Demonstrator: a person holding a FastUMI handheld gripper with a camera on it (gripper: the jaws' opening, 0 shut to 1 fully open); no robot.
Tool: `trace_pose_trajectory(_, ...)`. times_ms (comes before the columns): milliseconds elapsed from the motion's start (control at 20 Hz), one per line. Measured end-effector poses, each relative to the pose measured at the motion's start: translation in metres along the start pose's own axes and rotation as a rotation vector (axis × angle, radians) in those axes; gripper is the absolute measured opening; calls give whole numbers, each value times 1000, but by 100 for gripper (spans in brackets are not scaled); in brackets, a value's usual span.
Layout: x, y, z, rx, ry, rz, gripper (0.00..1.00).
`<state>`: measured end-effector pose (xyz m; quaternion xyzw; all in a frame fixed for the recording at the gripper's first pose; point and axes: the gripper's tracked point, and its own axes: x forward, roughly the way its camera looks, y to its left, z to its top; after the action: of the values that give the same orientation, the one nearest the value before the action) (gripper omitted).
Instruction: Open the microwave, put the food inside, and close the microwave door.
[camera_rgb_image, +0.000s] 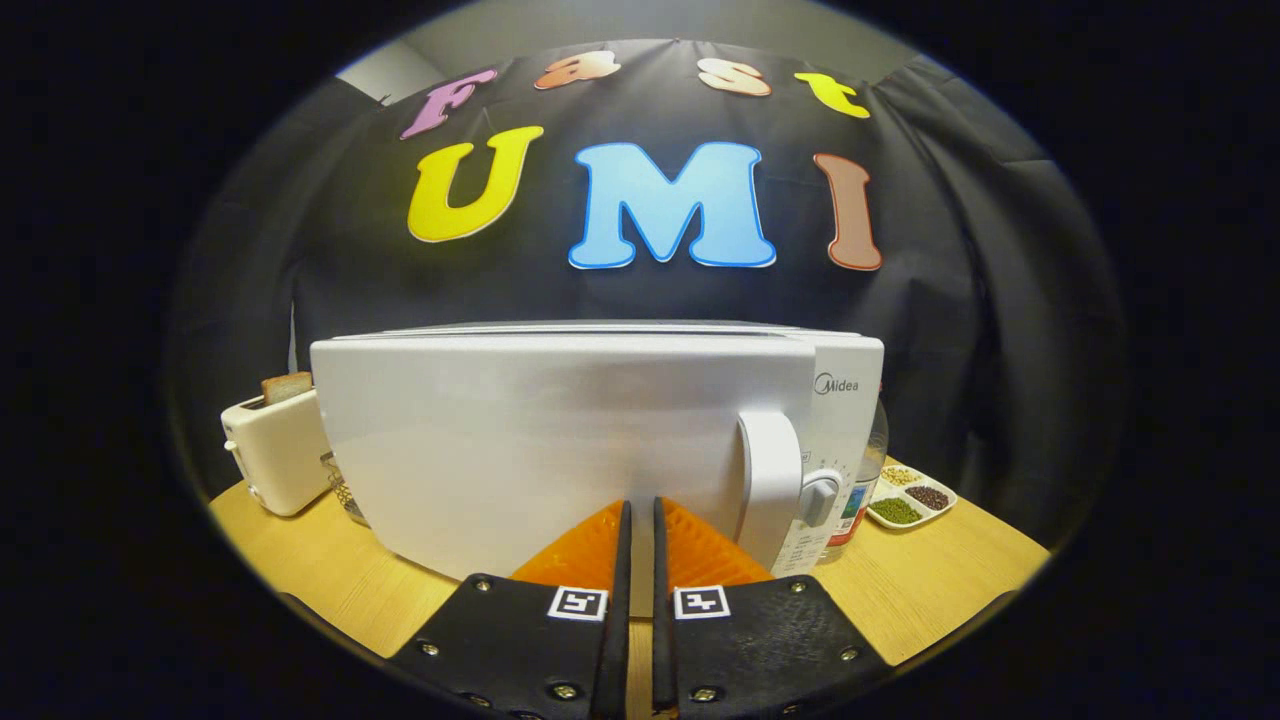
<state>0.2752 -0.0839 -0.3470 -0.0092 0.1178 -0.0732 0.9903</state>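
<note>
A white microwave (560, 440) stands on the wooden table (930, 590) right in front of me, its door shut. The door's upright white handle (768, 490) is on its right side, with a round knob (820, 495) on the control panel beside it. My gripper (641, 510) points at the lower front of the door, left of the handle. Its fingers are shut with just a thin gap and nothing between them. The fingertips are close to or touching the door; I cannot tell which.
A cream toaster (272, 450) with a slice of bread (287, 386) in it stands left of the microwave. Right of the microwave are a clear bottle (868, 470) and a white divided dish (912, 497) of beans. A wire basket (343, 487) peeks out at the microwave's left.
</note>
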Motion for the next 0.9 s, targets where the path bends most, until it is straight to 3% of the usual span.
trace_pose_trajectory(200, 15, -5, 2, 28, 1, -30, 12)
trace_pose_trajectory(350, 18, -3, 2, -44, -27, -59, 12)
trace_pose_trajectory(450, 13, 4, -2, -23, 15, -13, 11)
trace_pose_trajectory(900, -104, 17, 68, 20, -54, 107, 11)
